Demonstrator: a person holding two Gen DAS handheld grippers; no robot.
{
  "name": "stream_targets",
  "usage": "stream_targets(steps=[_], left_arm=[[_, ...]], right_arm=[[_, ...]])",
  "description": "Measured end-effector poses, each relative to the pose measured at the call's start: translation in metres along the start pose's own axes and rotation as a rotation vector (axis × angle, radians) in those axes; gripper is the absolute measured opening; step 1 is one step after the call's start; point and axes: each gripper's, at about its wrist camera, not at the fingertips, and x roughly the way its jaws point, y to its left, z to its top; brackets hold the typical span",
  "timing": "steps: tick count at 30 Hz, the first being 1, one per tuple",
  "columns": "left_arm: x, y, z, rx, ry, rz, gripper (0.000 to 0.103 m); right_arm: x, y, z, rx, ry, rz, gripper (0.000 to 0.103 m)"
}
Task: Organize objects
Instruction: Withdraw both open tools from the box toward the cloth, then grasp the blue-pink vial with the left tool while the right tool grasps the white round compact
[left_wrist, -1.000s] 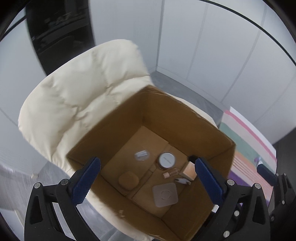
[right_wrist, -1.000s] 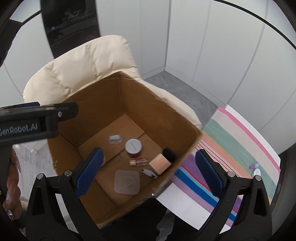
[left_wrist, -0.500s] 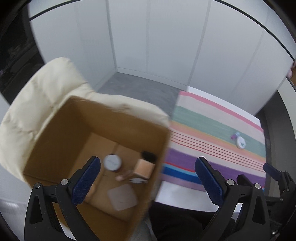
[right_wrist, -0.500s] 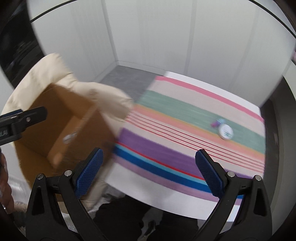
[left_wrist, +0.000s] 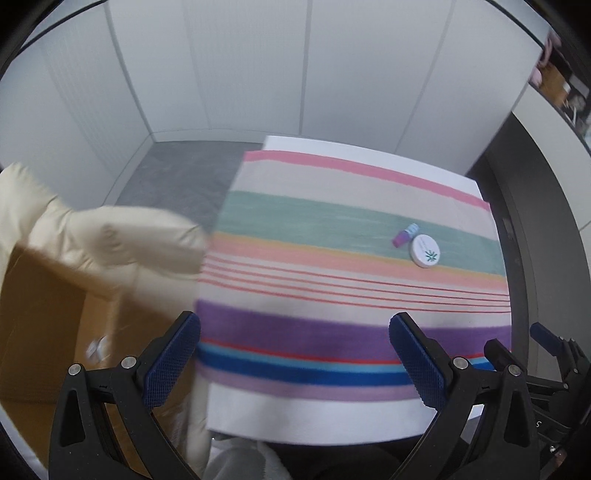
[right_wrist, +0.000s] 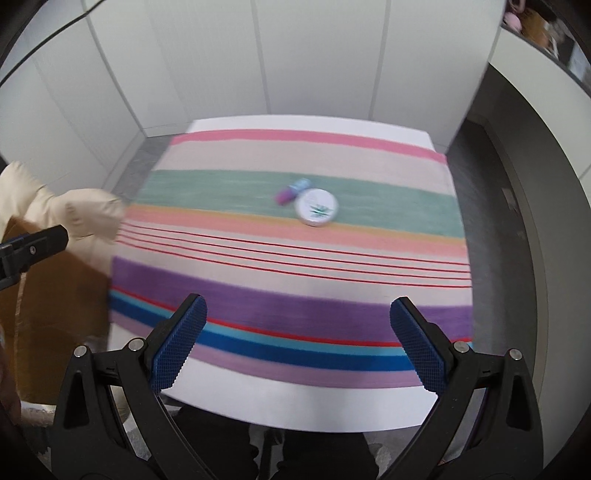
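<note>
A round white tin (left_wrist: 425, 250) (right_wrist: 317, 206) with a green mark lies on the green band of a striped cloth (left_wrist: 332, 273) (right_wrist: 258, 240). A small purple and blue tube (left_wrist: 405, 235) (right_wrist: 291, 192) lies against its far left side. My left gripper (left_wrist: 295, 354) hangs open over the cloth's near purple and blue bands, empty. My right gripper (right_wrist: 298, 341) is open and empty too, well short of the tin. A brown cardboard box (left_wrist: 40, 325) (right_wrist: 55, 295) sits at the left on a cream cushioned chair (left_wrist: 110, 240) (right_wrist: 66, 214).
The cloth covers a white table (left_wrist: 314, 417) (right_wrist: 295, 406) set against white wall panels. A grey floor strip (left_wrist: 173, 173) lies between chair and wall. A dark ledge runs along the right. The other gripper's tip shows at the edge of each view. Both views are motion-blurred.
Both grippers have swung right, away from the box on the chair, and now face the striped table. The box has slid to the left edge. Both stay open.
</note>
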Motion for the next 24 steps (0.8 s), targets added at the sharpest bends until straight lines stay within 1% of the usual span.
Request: stream_targets(steps=[5, 8, 13, 17, 20, 21, 22, 23, 24], left_arm=[[0.044, -0.034, 0.019, 0.029, 0.035, -0.008, 0.102], [0.071, -0.043, 0.027, 0.031, 0.063, -0.02, 0.102], [0.124, -0.054, 0.037, 0.021, 0.132, -0.042, 0.102], [0.158, -0.059, 0.042, 0.009, 0.175, -0.048, 0.102], [0.172, -0.058, 0.046, -0.009, 0.193, -0.046, 0.102], [0.174, -0.057, 0.047, -0.017, 0.195, -0.047, 0.102], [0.176, -0.057, 0.048, -0.023, 0.196, -0.049, 0.102], [0.177, -0.059, 0.049, -0.026, 0.198, -0.049, 0.102], [0.178, -0.061, 0.05, -0.028, 0.199, -0.049, 0.102]], right_arm=[[0.033, -0.032, 0.01, 0.015, 0.019, -0.023, 0.101], [0.063, -0.044, 0.019, 0.018, 0.028, -0.022, 0.101], [0.117, -0.043, 0.034, -0.004, 0.035, -0.025, 0.101], [0.166, -0.031, 0.053, -0.049, 0.005, -0.009, 0.101], [0.188, -0.019, 0.065, -0.103, -0.038, -0.025, 0.1], [0.195, -0.015, 0.068, -0.119, -0.043, -0.026, 0.097], [0.198, -0.013, 0.07, -0.131, -0.049, -0.005, 0.086], [0.202, -0.011, 0.071, -0.141, -0.047, 0.024, 0.065], [0.2, -0.009, 0.071, -0.152, -0.072, -0.002, 0.06]])
